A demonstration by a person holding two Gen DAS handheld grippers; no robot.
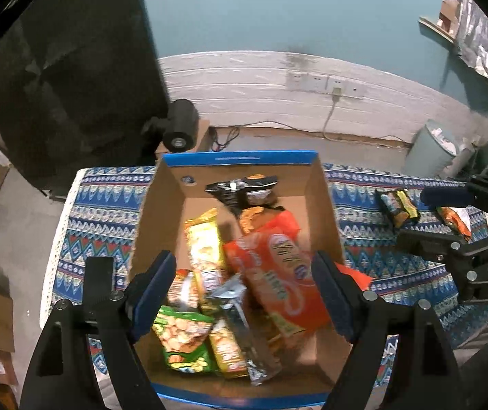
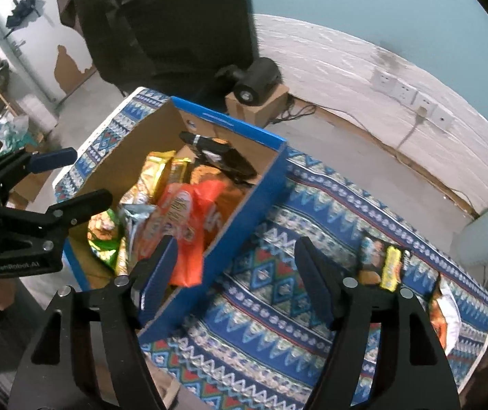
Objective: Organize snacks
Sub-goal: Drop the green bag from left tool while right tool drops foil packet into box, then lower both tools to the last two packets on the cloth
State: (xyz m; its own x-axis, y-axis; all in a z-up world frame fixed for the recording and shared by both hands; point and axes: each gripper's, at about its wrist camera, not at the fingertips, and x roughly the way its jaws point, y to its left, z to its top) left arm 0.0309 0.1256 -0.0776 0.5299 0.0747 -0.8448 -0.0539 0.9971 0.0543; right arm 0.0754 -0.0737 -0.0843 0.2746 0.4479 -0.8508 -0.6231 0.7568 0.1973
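A blue-rimmed cardboard box [image 1: 240, 159] [image 2: 244, 212] stands on a patterned cloth and holds several snack packs: an orange bag [image 1: 278, 280] [image 2: 182, 225], a yellow pack [image 1: 204, 242], a green bag [image 1: 182, 341] and a black pack [image 1: 244, 188] [image 2: 220, 157]. My left gripper [image 1: 245, 294] is open and empty, above the box. My right gripper [image 2: 233, 280] is open and empty, over the box's right wall and the cloth. A dark and yellow snack pack [image 2: 384, 263] [image 1: 397, 205] and an orange and white pack [image 2: 444, 311] [image 1: 454, 220] lie on the cloth to the right.
The patterned cloth [image 2: 278, 324] covers the table. A black cylinder on a small carton [image 1: 179, 130] stands behind the box. A grey bin [image 1: 432, 150] stands on the floor at right. Wall sockets with a cable [image 1: 336, 92] are behind.
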